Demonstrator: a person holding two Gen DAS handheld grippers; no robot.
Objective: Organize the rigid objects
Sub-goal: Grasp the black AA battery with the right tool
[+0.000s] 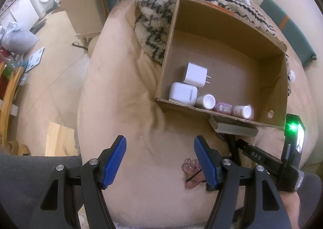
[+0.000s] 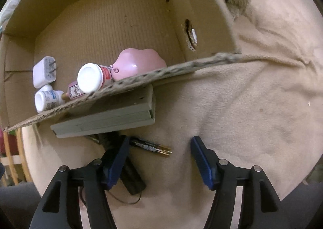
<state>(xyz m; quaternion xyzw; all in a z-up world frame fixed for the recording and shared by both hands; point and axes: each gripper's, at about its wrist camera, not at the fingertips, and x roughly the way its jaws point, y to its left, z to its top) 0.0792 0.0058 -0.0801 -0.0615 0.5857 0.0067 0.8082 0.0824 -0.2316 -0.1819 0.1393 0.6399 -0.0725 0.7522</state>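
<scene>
Cardboard box [image 1: 222,63], open on the beige bed [image 1: 125,108], holds white chargers and bottles at 7 o'clock. Grey flat case [image 2: 105,120] lies outside. Right gripper [image 2: 159,156], fingers apart and empty, probably next takes the black-gold pen [image 2: 153,147]; left gripper [image 1: 160,158] gapes empty.

The cardboard box [image 2: 125,17] is matt brown corrugated board with ragged, torn top edges, and it rests on a beige cloth [image 2: 252,108] of soft, suede-like nap beside a shaggy black-and-cream rug [image 1: 155,21]. Inside it, the white charger plug [image 1: 194,74] with its metal prongs, the white case [image 1: 182,92] and the white-capped bottles [image 2: 90,77] look like smooth plastic, and the pink shell-shaped case [image 2: 137,63] is glossy with a bright highlight. Both grippers have matt black plastic arms with shiny metal pivot pins and ribbed blue pads [image 1: 114,160], and a flat grey box [image 2: 105,120] against the cardboard wall looks matt.
</scene>
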